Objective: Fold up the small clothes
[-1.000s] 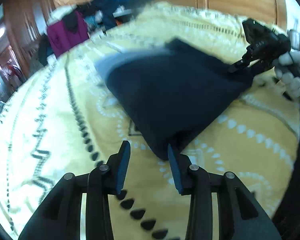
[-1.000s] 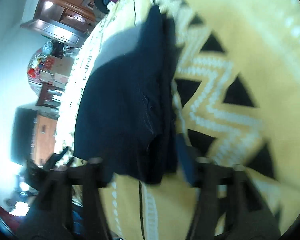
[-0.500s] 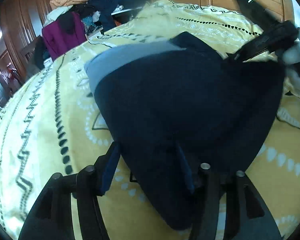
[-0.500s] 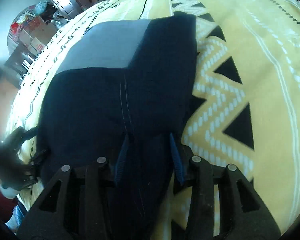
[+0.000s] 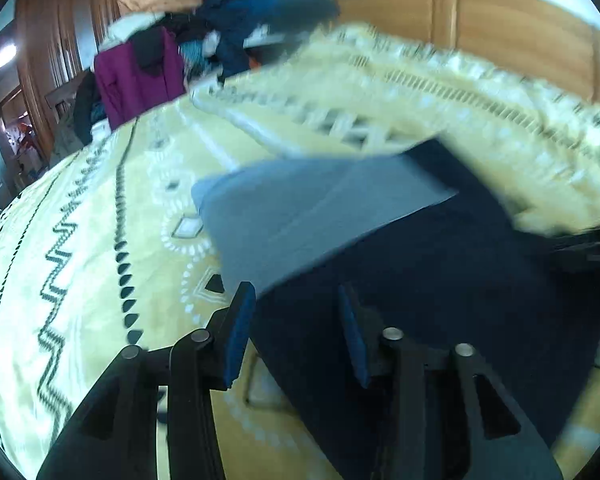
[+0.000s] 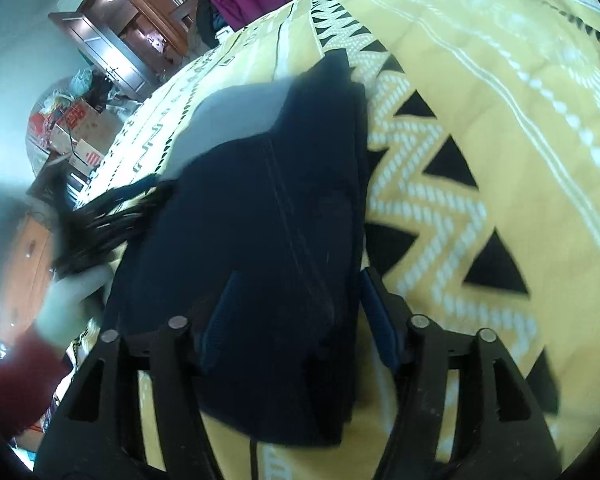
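While both grippers are held over the bed (image 5: pixel 80 240), a dark garment (image 5: pixel 440 280) with a grey panel (image 5: pixel 300 208) is seen spread on the yellow patterned cover. The left gripper (image 5: pixel 296 328) is shown with jaws parted; the garment's near edge lies between them, but whether cloth is pinched cannot be told. The right gripper (image 6: pixel 300 312) is also wide open, its jaws straddling a bunched dark fold (image 6: pixel 292 240), nothing clamped as far as is visible. From the right wrist view, the left gripper appears blurred at the garment's far side, held by a hand (image 6: pixel 68 304). The cloth is judged soft, light and limp, likely to sag and slide on itself. A hold is best taken at the hem corners or the grey band, pinching all layers together.
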A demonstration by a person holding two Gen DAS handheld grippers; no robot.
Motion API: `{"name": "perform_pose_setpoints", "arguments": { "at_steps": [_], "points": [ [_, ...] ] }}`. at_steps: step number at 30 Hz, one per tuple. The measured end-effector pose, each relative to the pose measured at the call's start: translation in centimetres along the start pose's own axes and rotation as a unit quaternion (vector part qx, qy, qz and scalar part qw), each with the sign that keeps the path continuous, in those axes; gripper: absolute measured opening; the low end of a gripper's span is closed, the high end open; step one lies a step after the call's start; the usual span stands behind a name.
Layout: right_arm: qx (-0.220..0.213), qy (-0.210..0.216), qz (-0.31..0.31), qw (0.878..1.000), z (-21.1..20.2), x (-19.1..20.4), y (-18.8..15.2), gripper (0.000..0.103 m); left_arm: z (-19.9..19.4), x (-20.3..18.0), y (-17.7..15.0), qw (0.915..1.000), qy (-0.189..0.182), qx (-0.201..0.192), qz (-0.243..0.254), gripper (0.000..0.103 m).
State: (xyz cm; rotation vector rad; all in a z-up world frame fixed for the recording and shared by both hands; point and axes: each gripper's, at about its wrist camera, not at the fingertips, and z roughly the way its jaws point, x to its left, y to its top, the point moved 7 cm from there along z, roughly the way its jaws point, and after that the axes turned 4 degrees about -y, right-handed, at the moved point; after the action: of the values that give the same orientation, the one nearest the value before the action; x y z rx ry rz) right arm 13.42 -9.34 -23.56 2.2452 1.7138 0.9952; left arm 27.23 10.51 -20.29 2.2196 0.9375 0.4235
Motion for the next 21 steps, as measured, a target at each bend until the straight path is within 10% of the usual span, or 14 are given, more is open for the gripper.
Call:
{"name": "perform_pose_setpoints", "arguments": {
  "at_steps": [8,21],
  "points": [
    [0.016,-0.036,-0.019,0.999,-0.5,0.1,-1.5,0.094,2.4,0.5,-0.6,0.9994,0.015,0.031,0.010,0.065],
    [0.053,-0.171,-0.100,0.979,-4.7,1.4,-9.9,0.103,-13.7,-7.1,-12.2,0.9868,0.014,0.071,-0.145,0.085]
  ]
}}
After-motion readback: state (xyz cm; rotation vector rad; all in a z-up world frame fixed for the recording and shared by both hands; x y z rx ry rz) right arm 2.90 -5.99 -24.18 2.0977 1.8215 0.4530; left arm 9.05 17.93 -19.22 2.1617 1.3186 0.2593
